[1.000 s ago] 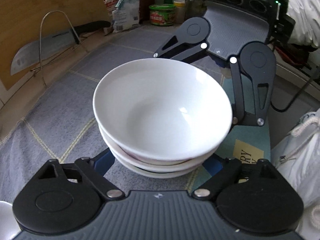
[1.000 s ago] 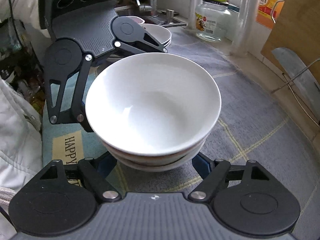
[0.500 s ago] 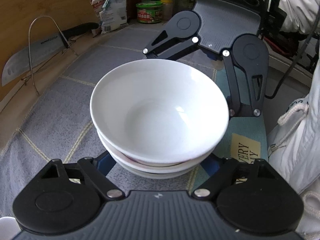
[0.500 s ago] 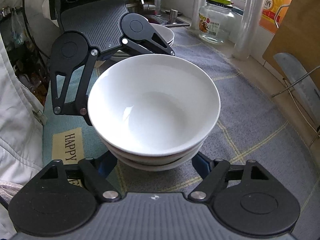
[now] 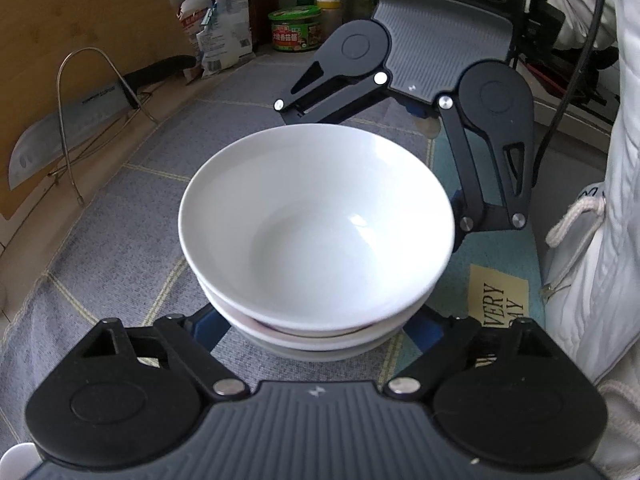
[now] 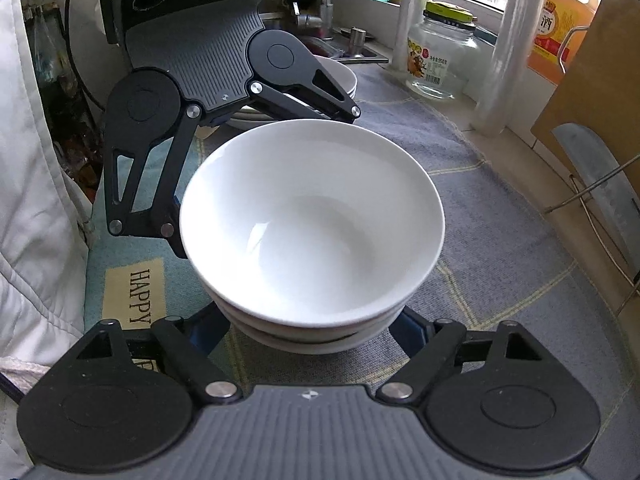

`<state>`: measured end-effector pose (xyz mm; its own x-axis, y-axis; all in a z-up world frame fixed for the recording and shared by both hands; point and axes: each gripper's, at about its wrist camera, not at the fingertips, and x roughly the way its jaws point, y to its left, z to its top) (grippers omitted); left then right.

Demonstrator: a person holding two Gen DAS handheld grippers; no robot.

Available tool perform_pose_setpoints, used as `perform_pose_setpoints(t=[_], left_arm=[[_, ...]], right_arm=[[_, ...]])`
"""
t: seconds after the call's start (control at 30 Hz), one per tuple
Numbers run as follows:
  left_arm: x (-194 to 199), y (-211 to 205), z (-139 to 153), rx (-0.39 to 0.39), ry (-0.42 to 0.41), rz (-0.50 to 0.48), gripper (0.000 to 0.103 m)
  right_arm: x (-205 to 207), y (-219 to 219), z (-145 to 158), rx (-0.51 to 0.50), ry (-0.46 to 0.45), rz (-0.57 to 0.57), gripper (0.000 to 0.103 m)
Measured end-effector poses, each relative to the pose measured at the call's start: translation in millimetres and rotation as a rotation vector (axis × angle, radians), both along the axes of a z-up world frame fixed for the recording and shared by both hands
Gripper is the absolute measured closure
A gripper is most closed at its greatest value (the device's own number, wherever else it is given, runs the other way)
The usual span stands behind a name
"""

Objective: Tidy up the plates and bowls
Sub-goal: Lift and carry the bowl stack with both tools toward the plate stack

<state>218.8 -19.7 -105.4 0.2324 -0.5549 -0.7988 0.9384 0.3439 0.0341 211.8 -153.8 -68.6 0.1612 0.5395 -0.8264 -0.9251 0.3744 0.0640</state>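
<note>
Since the earlier frame: left gripper (image 5: 320, 320) jaws have just been opening, bowl stack (image 5: 316, 232) between them; pads hidden under the rim, so contact cannot be told. Right gripper (image 6: 312, 320) likewise flanks the stack, its grip unclear. Both approach from opposite sides, probably to steady the nested bowls. Stack sits on the cloth-covered desk (image 6: 500, 248). Beyond: plates (image 6: 344, 76) near the sink, glass jar (image 6: 440, 52).
</note>
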Motion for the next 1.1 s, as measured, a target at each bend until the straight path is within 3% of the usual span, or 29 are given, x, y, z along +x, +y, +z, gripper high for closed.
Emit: perform_pose_setpoints(t=[0.6, 1.1], left_arm=[[-10.3, 4.4, 7.0, -0.023, -0.018, 0.02, 0.013], [-40.2, 37.3, 34.2, -0.036, -0.063, 0.132, 0.013]], right_arm=[[-8.5, 8.9, 11.1, -0.027, -0.013, 0.019, 0.014], [-12.3, 44.6, 36.0, -0.032, -0.048, 0.142, 0.014]])
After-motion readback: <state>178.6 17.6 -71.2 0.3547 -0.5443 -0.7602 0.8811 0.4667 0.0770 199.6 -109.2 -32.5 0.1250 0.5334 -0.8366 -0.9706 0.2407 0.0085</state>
